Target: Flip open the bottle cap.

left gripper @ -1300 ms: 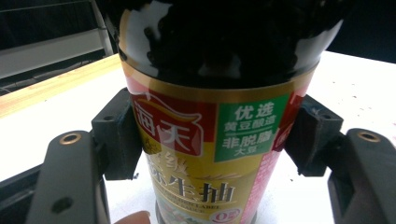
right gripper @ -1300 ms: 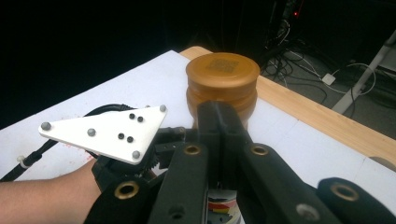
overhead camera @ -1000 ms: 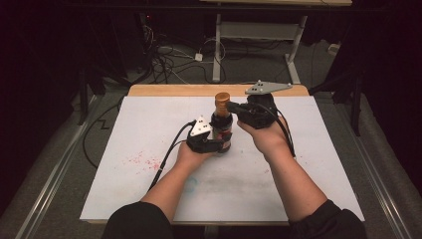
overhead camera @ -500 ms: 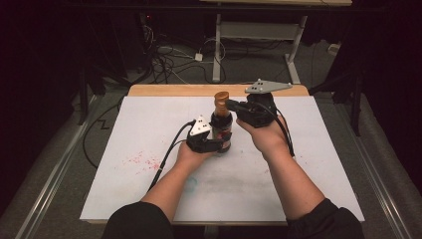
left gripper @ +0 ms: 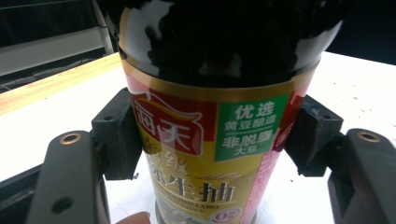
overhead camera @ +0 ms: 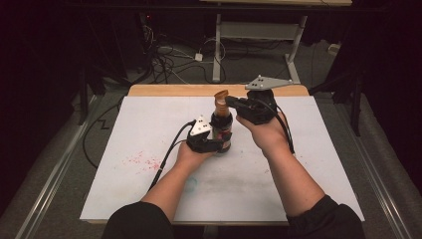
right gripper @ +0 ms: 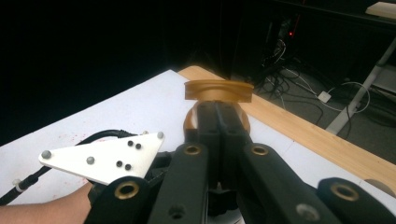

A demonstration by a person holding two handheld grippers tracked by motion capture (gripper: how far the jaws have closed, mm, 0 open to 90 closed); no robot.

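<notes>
A dark soy sauce bottle (overhead camera: 221, 130) with a red, gold and green label (left gripper: 205, 140) stands upright in the middle of the white table (overhead camera: 308, 164). My left gripper (overhead camera: 213, 145) is shut on its lower body, and both pads (left gripper: 119, 135) press on the label. The bottle's orange cap (overhead camera: 220, 94) has its lid tipped up (right gripper: 218, 89). My right gripper (overhead camera: 230, 101) reaches in from the right at cap height. Its jaws lie pressed together, with the tips (right gripper: 218, 111) over the cap's mouth. Whether they pinch any part of the cap is hidden.
Red specks (overhead camera: 142, 160) mark the table's left side. A wooden strip (overhead camera: 169, 90) runs along the far edge. Beyond it are cables (overhead camera: 169, 55) on the floor and a desk frame (overhead camera: 217, 45). Black cables trail from both grippers.
</notes>
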